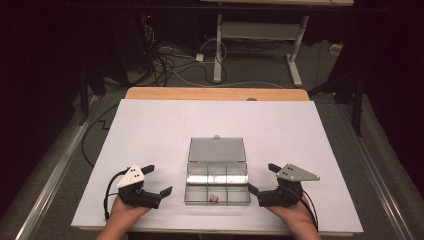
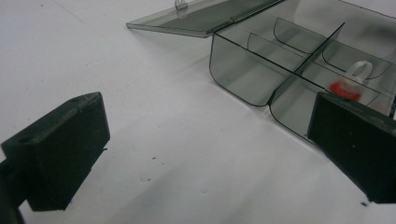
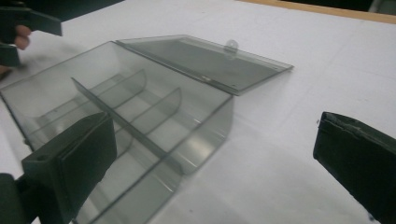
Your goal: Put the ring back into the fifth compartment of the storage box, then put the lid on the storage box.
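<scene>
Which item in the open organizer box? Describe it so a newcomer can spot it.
On the white table sheet sits a clear compartment box, lid open flat. In its near row, middle cell, lies a small red-and-white piece, the box's sole coloured thing.

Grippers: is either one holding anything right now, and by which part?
Nothing is held. The left gripper and right gripper both stand open, either side of the open compartment box.

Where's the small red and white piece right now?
In the high view, the small red and white piece lies in the middle front compartment of the open clear box, between the left gripper and right gripper.
</scene>
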Demonstrator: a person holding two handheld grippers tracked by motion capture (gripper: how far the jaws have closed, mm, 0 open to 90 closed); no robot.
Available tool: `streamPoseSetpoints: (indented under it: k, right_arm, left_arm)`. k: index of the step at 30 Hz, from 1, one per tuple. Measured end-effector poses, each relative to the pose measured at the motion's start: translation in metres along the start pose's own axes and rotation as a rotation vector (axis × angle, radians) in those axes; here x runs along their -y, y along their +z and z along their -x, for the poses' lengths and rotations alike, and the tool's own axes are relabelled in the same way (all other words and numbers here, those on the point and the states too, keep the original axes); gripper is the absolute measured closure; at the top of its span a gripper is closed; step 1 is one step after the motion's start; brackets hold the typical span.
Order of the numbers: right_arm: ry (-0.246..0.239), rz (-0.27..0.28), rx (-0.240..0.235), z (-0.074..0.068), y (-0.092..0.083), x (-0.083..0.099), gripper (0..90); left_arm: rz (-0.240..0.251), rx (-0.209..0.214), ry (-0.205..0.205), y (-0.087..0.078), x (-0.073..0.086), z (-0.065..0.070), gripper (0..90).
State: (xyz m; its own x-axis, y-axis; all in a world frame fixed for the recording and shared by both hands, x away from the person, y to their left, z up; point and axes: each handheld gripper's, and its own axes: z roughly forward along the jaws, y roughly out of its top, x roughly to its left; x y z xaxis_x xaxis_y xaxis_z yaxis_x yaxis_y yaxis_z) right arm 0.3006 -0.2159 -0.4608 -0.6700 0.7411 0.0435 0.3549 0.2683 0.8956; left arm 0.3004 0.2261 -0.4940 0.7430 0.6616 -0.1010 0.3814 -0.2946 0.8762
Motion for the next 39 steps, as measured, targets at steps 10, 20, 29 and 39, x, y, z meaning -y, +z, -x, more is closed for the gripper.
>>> streamPoseSetpoints:
  k: [10, 20, 29, 39]
  right_arm:
    - [0.019, -0.007, 0.056, 0.014, -0.003, 0.008, 0.6]
    - [0.022, 0.001, 0.093, 0.02, -0.004, 0.01, 0.6]
    - [0.022, 0.004, 0.088, 0.024, -0.001, 0.007, 0.7]
    - [0.024, 0.003, 0.074, 0.025, 0.008, 0.004, 0.6]
  left_arm:
    - [-0.027, -0.011, -0.024, 0.002, -0.003, -0.002, 0.0]
    - [0.005, 0.0, -0.077, 0.01, -0.013, -0.01, 0.0]
    - [-0.018, -0.002, -0.053, 0.029, -0.027, -0.009, 0.0]
    - [0.016, 0.012, -0.065, 0.038, -0.038, -0.013, 0.0]
